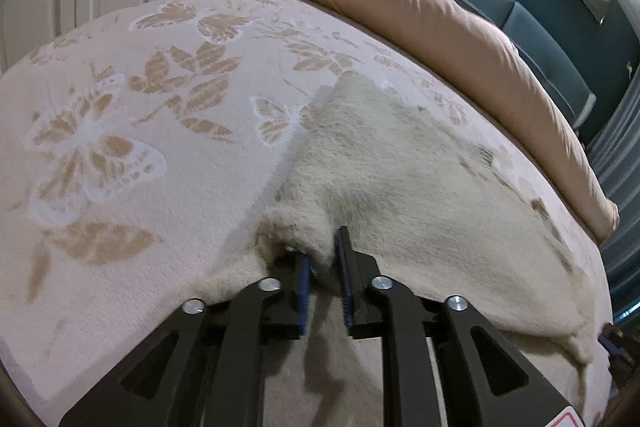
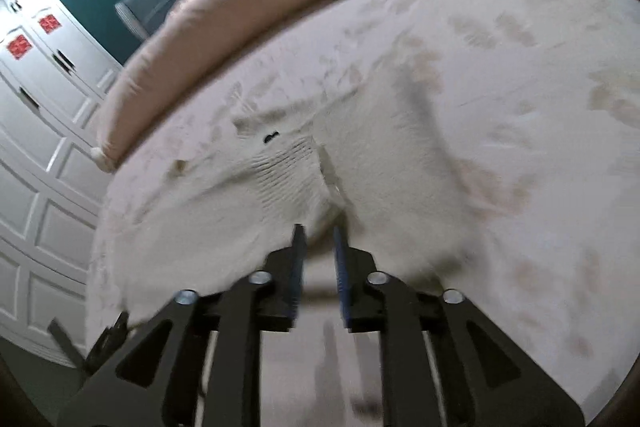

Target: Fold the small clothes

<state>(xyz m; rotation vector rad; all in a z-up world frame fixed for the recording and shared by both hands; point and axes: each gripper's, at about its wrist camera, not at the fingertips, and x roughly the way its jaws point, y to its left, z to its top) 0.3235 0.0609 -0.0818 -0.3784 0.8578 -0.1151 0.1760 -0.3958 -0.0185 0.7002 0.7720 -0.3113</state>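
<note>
The jaws of the left gripper (image 1: 322, 247) stand narrowly parted with a bunched fold of the fluffy cream-white fleece garment (image 1: 396, 163) pushed in between their blue ribbed pads; the left pad is half buried in the pile, and the fabric appears pinched there, though the fur hides the exact contact. From that fold the garment spreads forward and to the right across the cream bedspread with tan butterfly and leaf patterns (image 1: 132, 115), its near edge drooping toward the gripper body.

The right gripper (image 2: 318, 239) shows its jaws likewise a little apart, tips at the near hem of the same garment (image 2: 280, 179), where a ribbed band and a slit-like opening lie just ahead of the fingers. Motion blur keeps me from telling whether cloth is actually clamped there. A small black mark sits on the fabric farther on.

Along the far side of the bed lies a long peach-pink bolster pillow (image 1: 460, 39), backed by a teal padded headboard (image 1: 532, 39). White panelled wardrobe doors (image 2: 44, 131) stand beside the bed.
</note>
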